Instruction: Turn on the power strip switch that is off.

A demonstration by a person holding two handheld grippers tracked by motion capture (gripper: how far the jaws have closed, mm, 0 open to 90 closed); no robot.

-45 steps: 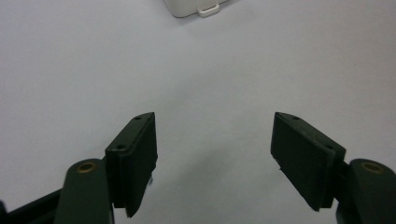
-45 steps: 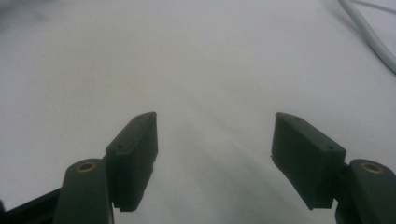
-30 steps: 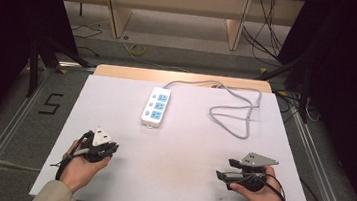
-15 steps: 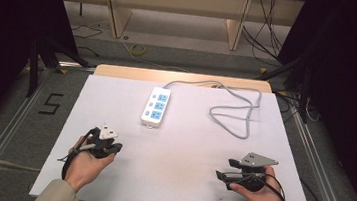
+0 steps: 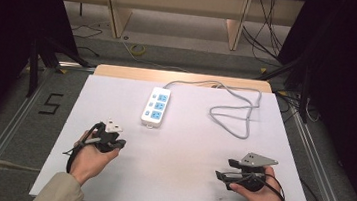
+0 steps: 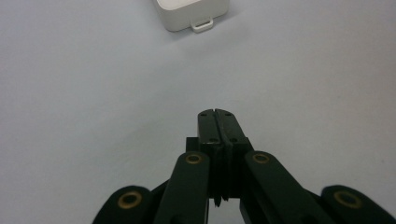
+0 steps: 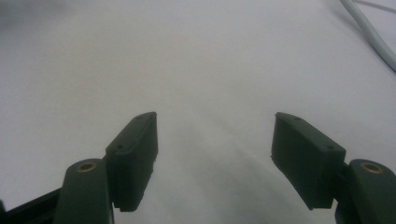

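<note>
High view: a pale table (image 5: 178,181) stands on grey floor, with wooden shelving legs behind and dark curtains at both sides. A floor mark (image 5: 51,103) left of the table reads "5". The power strip (image 5: 156,106) lies at the table's middle, toward the far edge, with three blue-faced sockets in a row; I can read no brand on it. Its grey cable (image 5: 233,111) runs off the far end and loops to the right.

Against the frame a second ago, my left gripper (image 5: 108,141) has shifted a little to the right and toward the strip, still well short of it. My left hand (image 5: 91,159) sits at the near left. My right gripper (image 5: 232,169) and right hand (image 5: 257,189) at the near right have not moved. Strip and cable lie as before.

Left gripper view: my left tongs (image 6: 217,122) are closed, pads pressed flat together, nothing between them. Bare table lies beneath. The near end of the strip (image 6: 191,14), with its small hanging tab, lies ahead at the top edge, apart from the tips. No writing shows on that end.

Right gripper view: my right tongs (image 7: 214,154) stand wide open over bare table, gripping nothing. A stretch of cable (image 7: 369,35) crosses the top right corner, well apart from the pads.
</note>
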